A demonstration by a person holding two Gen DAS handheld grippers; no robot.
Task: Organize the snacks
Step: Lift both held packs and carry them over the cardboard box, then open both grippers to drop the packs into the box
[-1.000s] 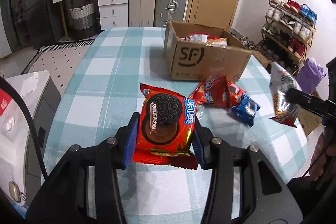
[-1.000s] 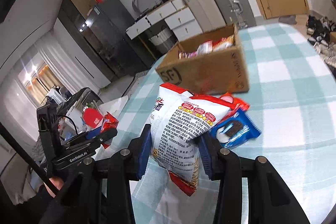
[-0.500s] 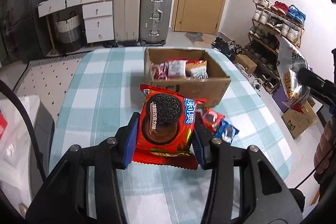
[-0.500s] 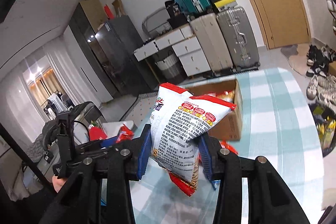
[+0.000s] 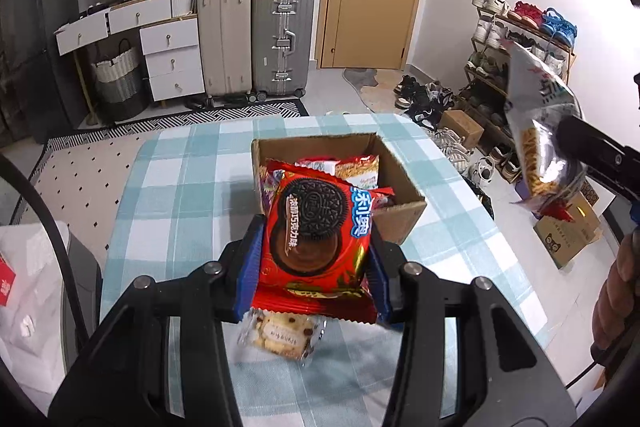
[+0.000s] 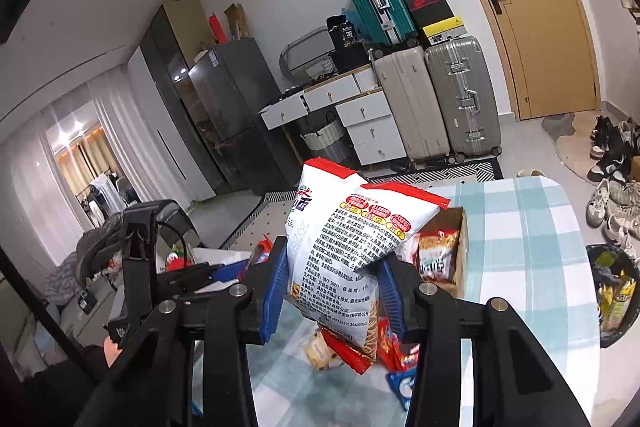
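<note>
Left gripper (image 5: 316, 259) clamps a red cookie packet (image 5: 318, 233) between its blue pads, raised above the checked table (image 5: 180, 187). Right gripper (image 6: 334, 287) grips a white noodle bag (image 6: 344, 243), also held in the air. Cardboard box (image 5: 400, 223) sits on the table beyond, snacks inside. One biscuit pack (image 5: 280, 339) lies on the table below the left gripper.

Even indoor light, sharp focus, heavy fisheye bending with black corners; bright curtained window (image 6: 76, 147) glows at nine o'clock.
</note>
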